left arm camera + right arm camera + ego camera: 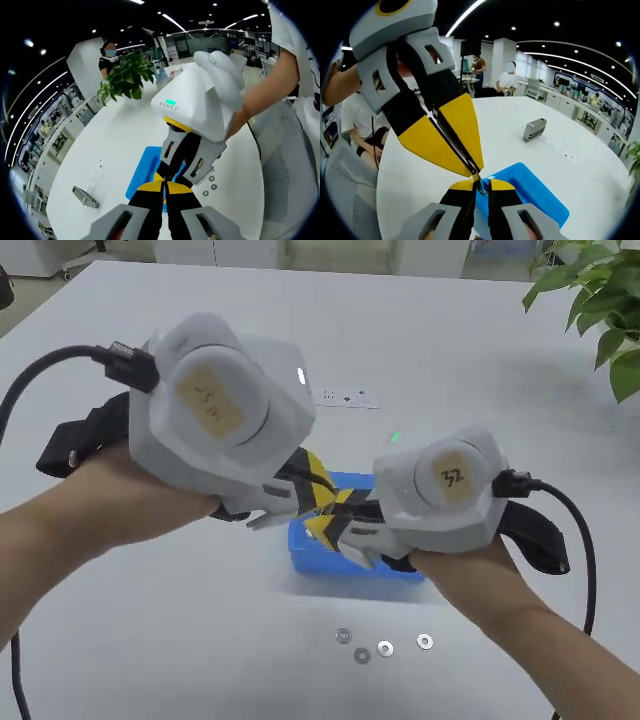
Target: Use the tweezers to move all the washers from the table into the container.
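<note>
Both grippers meet tip to tip above a blue container (335, 568) at mid-table. My left gripper (330, 495) comes in from the left, its yellow jaws shut on thin metal tweezers (451, 145). My right gripper (325, 530) comes in from the right, and its jaws (481, 186) are closed on the tweezers' tip. In the left gripper view my left gripper (165, 186) touches the right gripper (172, 172) over the blue container (142, 172). Several silver washers (385, 648) lie loose on the white table in front of the container, and the washers (207, 186) sit apart from both grippers.
A small grey device (534, 129) lies on the table beyond the container (530, 192). A potted plant (590, 300) stands at the far right edge. Black cables trail from both grippers. A mesh chair (290, 165) is beside me, and people stand in the room behind.
</note>
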`<act>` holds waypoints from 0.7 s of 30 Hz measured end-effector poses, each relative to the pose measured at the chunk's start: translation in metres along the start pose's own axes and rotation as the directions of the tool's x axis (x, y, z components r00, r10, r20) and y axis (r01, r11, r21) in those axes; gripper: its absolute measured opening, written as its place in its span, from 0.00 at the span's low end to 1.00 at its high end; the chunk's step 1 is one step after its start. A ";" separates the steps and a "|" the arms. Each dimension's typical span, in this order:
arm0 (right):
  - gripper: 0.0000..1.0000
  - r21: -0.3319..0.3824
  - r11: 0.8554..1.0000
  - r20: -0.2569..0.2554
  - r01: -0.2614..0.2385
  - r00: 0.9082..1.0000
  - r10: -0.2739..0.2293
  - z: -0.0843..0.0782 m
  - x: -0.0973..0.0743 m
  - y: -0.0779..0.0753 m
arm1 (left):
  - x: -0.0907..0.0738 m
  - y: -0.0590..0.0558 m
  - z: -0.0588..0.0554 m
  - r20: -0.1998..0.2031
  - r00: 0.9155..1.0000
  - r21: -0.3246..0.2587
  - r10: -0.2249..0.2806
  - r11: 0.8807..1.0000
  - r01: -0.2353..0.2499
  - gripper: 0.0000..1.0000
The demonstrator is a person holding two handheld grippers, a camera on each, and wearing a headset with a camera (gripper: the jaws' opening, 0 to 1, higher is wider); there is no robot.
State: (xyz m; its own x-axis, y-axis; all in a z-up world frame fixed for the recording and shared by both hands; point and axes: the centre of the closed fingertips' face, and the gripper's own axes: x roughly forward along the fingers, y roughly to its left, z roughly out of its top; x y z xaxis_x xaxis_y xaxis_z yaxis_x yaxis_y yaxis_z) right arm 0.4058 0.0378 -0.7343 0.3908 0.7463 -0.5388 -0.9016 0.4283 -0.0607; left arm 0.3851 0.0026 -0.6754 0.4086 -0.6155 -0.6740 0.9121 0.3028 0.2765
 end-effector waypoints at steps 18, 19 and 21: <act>0.05 0.032 0.999 -0.031 -0.021 0.999 0.022 -0.021 0.028 -0.012 | 0.027 0.011 -0.024 -0.040 0.999 -0.021 -0.021 1.000 0.020 0.00; 0.05 0.036 0.999 -0.031 -0.022 0.999 0.023 -0.022 0.030 -0.013 | 0.028 0.012 -0.026 -0.042 0.999 -0.022 -0.022 1.000 0.021 0.00; 0.05 0.047 0.999 -0.033 -0.024 0.999 0.026 -0.024 0.032 -0.014 | 0.030 0.013 -0.028 -0.046 0.999 -0.026 -0.025 0.999 0.023 0.00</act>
State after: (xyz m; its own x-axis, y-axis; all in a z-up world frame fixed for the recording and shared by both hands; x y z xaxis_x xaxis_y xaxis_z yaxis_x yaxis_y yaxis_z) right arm 0.4268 0.0435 -0.7711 0.3610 0.7400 -0.5675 -0.9012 0.4334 -0.0081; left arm 0.4087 0.0084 -0.7111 0.3841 -0.5888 -0.7112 0.9202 0.3074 0.2424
